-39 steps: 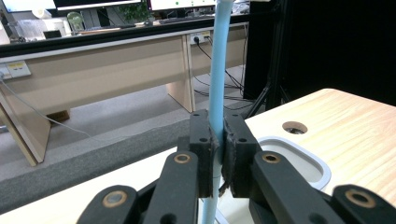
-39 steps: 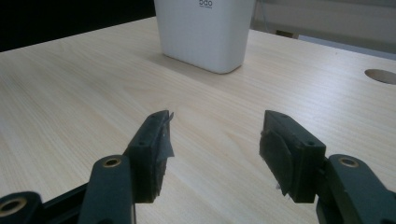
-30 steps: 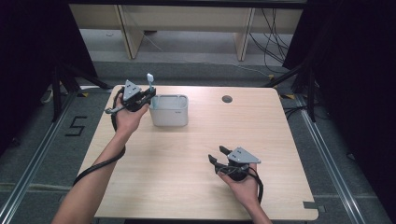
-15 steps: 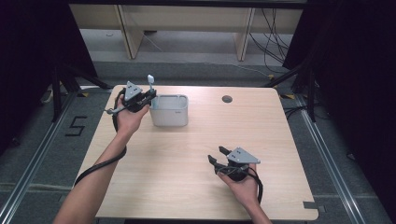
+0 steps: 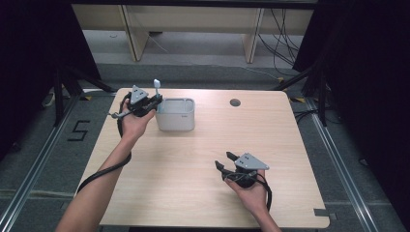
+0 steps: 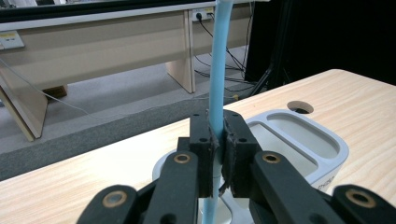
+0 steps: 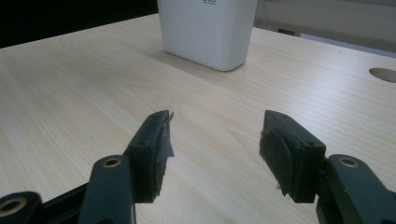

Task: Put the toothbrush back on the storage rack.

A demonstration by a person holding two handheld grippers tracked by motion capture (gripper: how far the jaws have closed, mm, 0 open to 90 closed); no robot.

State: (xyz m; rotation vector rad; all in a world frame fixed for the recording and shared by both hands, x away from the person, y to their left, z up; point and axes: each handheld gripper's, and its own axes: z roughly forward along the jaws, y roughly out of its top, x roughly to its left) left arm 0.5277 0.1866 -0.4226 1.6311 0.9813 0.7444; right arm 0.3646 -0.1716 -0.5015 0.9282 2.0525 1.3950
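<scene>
High view: left gripper (image 5: 153,100) beside white container (image 5: 176,114) at far left of table (image 5: 290,140), clamped on light-blue stick (image 5: 156,85); right gripper (image 5: 226,161) idle near front.

Left gripper view: stick (image 6: 218,70) upright, pinched; container (image 6: 327,154) just beyond. Advise centring over compartment, lowering straight, releasing late.

Right gripper view: spread wide, empty.
</scene>
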